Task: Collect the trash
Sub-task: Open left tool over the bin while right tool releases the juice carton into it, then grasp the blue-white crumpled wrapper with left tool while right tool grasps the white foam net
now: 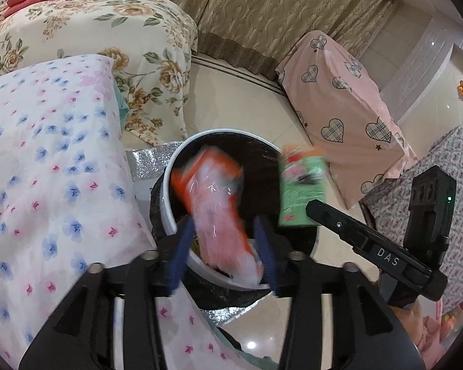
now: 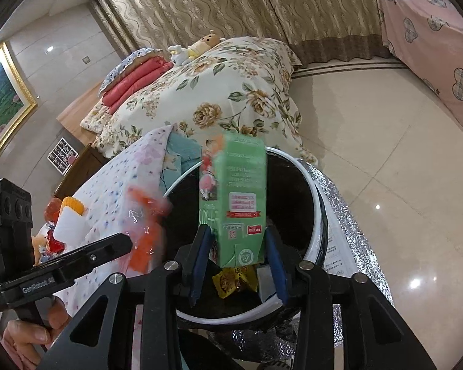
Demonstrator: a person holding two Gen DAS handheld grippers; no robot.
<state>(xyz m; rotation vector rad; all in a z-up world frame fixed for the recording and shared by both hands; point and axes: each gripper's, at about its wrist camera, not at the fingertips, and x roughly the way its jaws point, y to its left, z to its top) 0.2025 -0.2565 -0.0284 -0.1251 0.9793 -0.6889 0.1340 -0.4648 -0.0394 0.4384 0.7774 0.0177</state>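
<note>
Over the bin [image 1: 166, 182], both tools tilted down: left tool [image 1: 222, 240], right tool [image 2: 237, 259].

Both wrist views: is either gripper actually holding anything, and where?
Apparently nothing. The orange wrapper sits between the left gripper's pads and the green carton's lower end between the right gripper's, but both look blurred and loose over the bin.

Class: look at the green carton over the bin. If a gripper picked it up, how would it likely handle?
The green carton keeps flat faces and sharp edges, so probably stiff. Its printed faces look smooth, perhaps slippery. It is tall and narrow, so likely to tip if stood upright.
</note>
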